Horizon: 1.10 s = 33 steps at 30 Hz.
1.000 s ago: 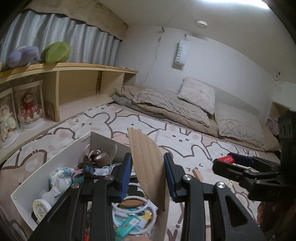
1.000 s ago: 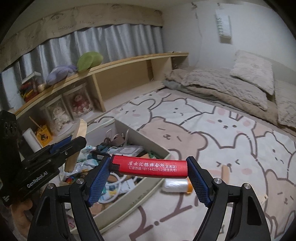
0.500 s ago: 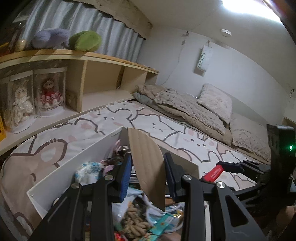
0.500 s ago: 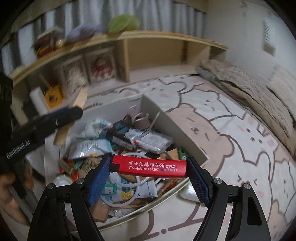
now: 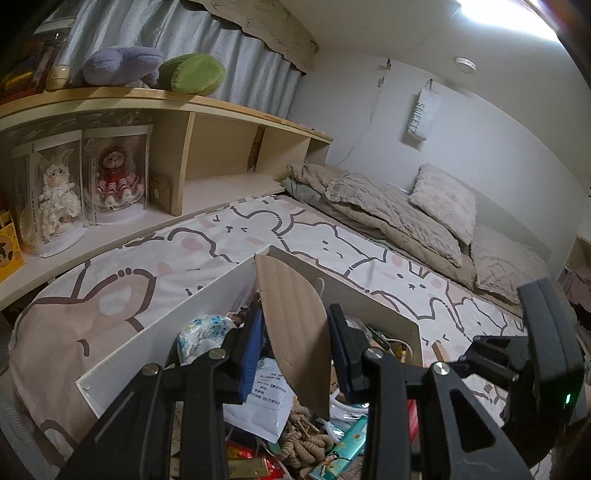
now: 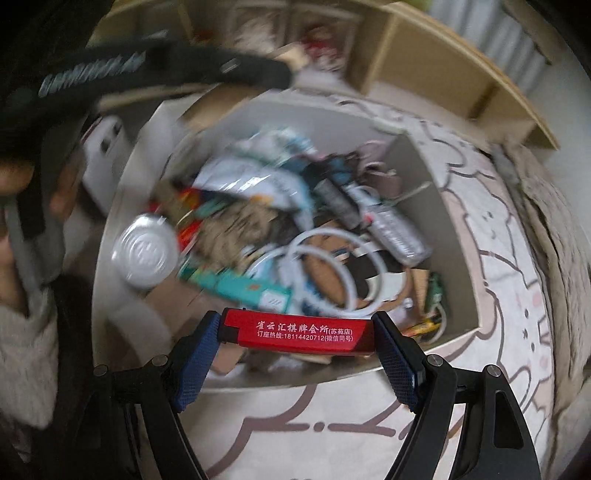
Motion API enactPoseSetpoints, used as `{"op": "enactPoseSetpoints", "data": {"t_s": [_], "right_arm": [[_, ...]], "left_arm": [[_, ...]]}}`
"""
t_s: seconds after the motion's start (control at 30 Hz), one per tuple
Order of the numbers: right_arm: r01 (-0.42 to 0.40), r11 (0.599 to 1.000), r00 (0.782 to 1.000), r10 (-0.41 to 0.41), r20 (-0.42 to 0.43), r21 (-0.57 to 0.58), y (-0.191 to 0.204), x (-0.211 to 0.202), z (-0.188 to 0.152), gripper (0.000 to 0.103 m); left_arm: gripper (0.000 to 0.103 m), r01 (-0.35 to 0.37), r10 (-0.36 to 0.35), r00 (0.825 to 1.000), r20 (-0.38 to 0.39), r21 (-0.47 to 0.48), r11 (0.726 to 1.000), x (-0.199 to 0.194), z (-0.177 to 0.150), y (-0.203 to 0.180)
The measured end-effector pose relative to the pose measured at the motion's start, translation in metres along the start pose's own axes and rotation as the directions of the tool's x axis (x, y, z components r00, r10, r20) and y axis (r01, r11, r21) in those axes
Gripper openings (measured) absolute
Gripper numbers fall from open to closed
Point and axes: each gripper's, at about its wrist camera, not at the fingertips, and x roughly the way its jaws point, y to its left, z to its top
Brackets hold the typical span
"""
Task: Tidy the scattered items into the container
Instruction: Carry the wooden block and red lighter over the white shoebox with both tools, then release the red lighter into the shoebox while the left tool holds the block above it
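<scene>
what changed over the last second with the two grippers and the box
The right gripper swung from out over the bear-print bedsheet to above the white box, tipping to look down into its clutter. The left gripper drifted in over the box too. Unchanged: the right is clamped on the red lighter, the left on the cardboard piece; nothing released.

White walls [image 5: 480, 147], grey curtain [image 5: 229, 62] above wood shelf [image 5: 221, 107] w/ dolls, bear-print sheet [image 5: 221, 240], pillows [image 5: 443, 201], ceiling light [image 5: 506, 18] on
</scene>
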Motion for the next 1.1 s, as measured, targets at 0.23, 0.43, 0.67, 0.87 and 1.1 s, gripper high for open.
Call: {"op": "enactPoseSetpoints", "data": {"t_s": [0.23, 0.43, 0.67, 0.87, 1.1], "right_arm": [[-0.039, 0.996, 0.991, 0.028, -0.132, -0.081, 0.01, 0.005, -0.001, 0.081], [-0.082, 0.993, 0.967, 0.059, -0.249, -0.082, 0.007, 0.012, 0.008, 0.081], [-0.027, 0.998, 0.938, 0.006, -0.346, -0.057, -0.007, 0.021, 0.014, 0.098], [-0.018, 0.998, 0.946, -0.002, -0.323, -0.059, -0.009, 0.016, 0.011, 0.103], [-0.004, 0.997, 0.972, -0.014, -0.234, -0.074, 0.0, 0.002, 0.012, 0.103]], "left_arm": [[0.035, 0.004, -0.004, 1.0, -0.004, 0.005, 1.0, 0.0, -0.001, -0.002], [0.035, 0.004, -0.004, 1.0, -0.009, 0.011, 1.0, 0.002, -0.002, -0.004], [0.035, 0.004, -0.004, 1.0, -0.013, 0.005, 1.0, 0.003, -0.003, -0.002], [0.035, 0.002, -0.002, 1.0, -0.02, 0.001, 1.0, 0.004, -0.005, 0.003], [0.035, 0.007, -0.008, 0.999, -0.036, -0.016, 1.0, 0.008, -0.007, 0.012]]}}
